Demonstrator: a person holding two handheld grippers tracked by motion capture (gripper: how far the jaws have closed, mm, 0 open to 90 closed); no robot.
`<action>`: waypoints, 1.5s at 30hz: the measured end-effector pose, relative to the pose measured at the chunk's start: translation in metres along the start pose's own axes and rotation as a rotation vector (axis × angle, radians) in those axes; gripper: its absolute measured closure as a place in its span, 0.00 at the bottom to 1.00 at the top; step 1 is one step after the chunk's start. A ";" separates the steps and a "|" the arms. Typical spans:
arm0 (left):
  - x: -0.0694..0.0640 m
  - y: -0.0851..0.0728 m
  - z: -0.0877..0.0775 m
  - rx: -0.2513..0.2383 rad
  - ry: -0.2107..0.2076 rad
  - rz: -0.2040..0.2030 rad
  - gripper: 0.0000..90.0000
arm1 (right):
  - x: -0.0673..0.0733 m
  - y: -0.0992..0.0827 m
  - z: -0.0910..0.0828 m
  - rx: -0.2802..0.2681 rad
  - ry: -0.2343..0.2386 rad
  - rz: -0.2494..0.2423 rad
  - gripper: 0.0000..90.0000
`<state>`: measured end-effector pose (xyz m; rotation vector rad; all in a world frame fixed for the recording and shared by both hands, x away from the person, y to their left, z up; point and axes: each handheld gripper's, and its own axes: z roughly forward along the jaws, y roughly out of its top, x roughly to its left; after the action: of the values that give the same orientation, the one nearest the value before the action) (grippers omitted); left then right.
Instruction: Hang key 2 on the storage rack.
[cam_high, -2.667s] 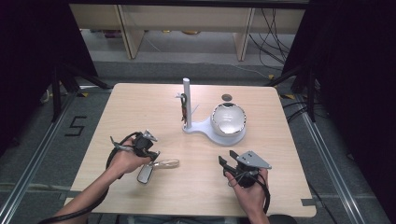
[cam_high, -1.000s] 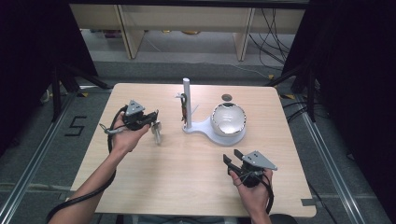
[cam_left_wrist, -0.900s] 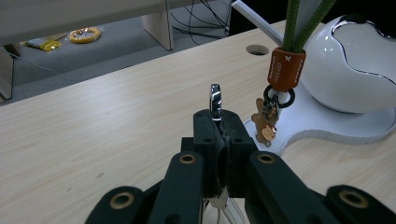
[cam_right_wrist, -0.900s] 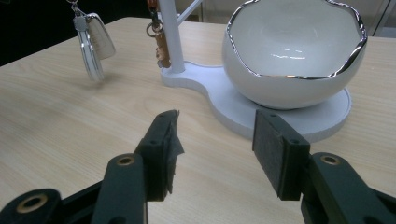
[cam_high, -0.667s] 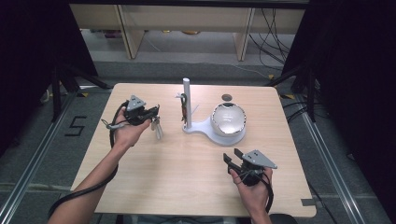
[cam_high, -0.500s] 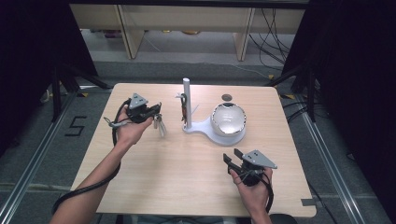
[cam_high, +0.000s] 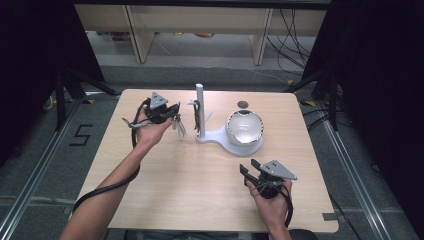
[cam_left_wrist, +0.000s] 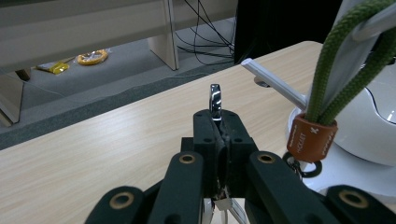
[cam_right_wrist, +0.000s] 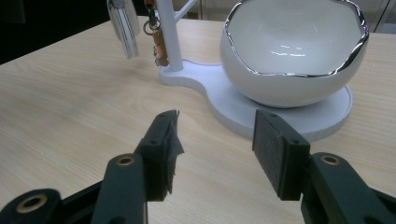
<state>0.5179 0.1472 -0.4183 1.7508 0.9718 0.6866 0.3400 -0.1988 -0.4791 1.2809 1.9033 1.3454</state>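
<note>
The left gripper (cam_high: 167, 113) is clamped on a silver carabiner (cam_high: 179, 126), held above the bench (cam_high: 165, 170) just left of the white stand (cam_high: 200, 112) with its bowl (cam_high: 245, 128). The right gripper (cam_high: 248, 170) rests with jaws apart, empty.

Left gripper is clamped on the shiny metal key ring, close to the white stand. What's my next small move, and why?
Probably ease the left gripper a little further toward the white upright post and line the shiny metal ring up with a free peg. The jaws are shut on the ring, it hangs just short of the post, and a green cord with a brown leather tag already occupies one peg.
</note>
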 end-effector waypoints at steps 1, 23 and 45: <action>0.000 0.001 0.002 -0.003 0.002 0.004 0.96 | -0.002 0.000 0.001 -0.007 0.002 -0.021 0.56; -0.010 0.006 0.028 -0.014 -0.003 0.050 0.96 | -0.002 0.000 0.000 0.010 0.009 -0.024 0.56; -0.019 0.012 0.033 -0.006 0.005 0.133 0.96 | -0.001 -0.001 0.000 0.010 0.009 0.007 0.56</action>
<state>0.5377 0.1125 -0.4189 1.8207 0.8616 0.7777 0.3395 -0.1996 -0.4798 1.2899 1.9150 1.3488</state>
